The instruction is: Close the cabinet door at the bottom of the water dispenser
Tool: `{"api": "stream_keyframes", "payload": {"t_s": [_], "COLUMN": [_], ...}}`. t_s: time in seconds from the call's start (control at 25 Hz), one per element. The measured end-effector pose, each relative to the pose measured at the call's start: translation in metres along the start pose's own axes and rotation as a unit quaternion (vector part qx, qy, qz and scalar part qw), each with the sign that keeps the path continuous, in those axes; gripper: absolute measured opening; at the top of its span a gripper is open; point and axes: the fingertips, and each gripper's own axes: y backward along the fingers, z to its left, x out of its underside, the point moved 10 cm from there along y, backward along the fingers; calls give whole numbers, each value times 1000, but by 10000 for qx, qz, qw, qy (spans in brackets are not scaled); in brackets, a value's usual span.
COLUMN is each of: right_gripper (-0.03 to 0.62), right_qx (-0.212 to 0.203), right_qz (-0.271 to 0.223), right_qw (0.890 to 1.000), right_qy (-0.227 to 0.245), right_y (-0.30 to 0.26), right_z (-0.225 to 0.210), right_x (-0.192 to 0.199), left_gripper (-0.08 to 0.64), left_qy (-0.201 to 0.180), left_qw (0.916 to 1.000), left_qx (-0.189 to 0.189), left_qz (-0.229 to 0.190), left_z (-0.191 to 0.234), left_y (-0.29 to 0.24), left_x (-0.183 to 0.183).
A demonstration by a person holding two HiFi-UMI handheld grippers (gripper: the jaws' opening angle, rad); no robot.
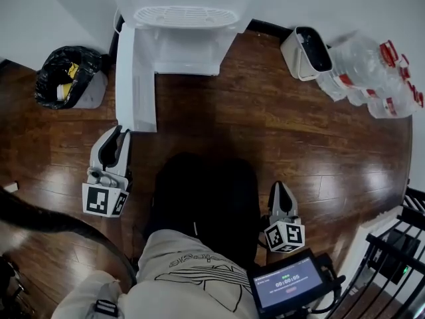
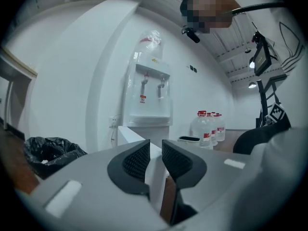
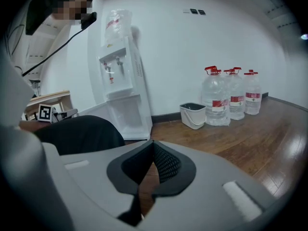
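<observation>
Water dispenser [image 1: 182,18] against the wall, its bottom cabinet door [image 1: 136,78] standing wide open toward me on the left. To close it well, I judge I should set my left gripper [image 1: 119,135] against the door's outer face near its free edge and sweep it round the hinge, pushing and not pinching. Its jaws stand apart and empty, with the free edge just ahead of them. My right gripper [image 1: 279,189] has its jaws together on nothing and sits well apart from the door.
</observation>
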Motion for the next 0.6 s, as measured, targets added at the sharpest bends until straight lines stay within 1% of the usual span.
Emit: {"api": "stream_keyframes", "payload": {"t_s": [0.08,0.12,0.16,0.2,0.24,0.28,0.32,0.36,0.4,0.48,0.52,0.6], "right_gripper": [3,3,3,3,3,3,3,3,3,3,3,3], "right_qx": [89,114,129,134,128,111,91,73,66,99,136,217], "right_qz": [61,88,107,117,121,122,121,118,114,115,131,171], "right_qw": [9999,9997,9996,9995,9994,9994,9994,9993,9992,9988,9986,9983], "right_qy": [-134,-190,-236,-267,-289,-307,-325,-345,-372,-455,-493,-518], "right_y": [1,1,2,2,1,1,0,0,1,1,2,6], "right_z": [-6,-8,-10,-12,-14,-14,-14,-14,-14,-15,-16,-20], "right_x": [7,8,10,11,13,15,17,19,20,23,23,24], "left_gripper": [98,150,164,166,201,222,222,222,223,222,218,229], "left_qy": [-246,-359,-400,-337,-163,95,367,560,619,491,471,568], "left_qw": [9996,9990,9983,9980,9982,9987,9987,9982,9979,9984,9985,9977], "left_qx": [-119,-257,-417,-538,-561,-477,-333,-193,-96,13,85,322], "left_qz": [-44,-65,-25,75,160,174,143,129,163,280,281,160], "left_z": [-3,-3,-2,1,6,10,13,15,15,13,12,7], "left_y": [1,5,9,11,11,10,9,7,5,0,-3,-12], "left_x": [-2,-3,-1,3,9,14,19,23,27,32,35,39]}}
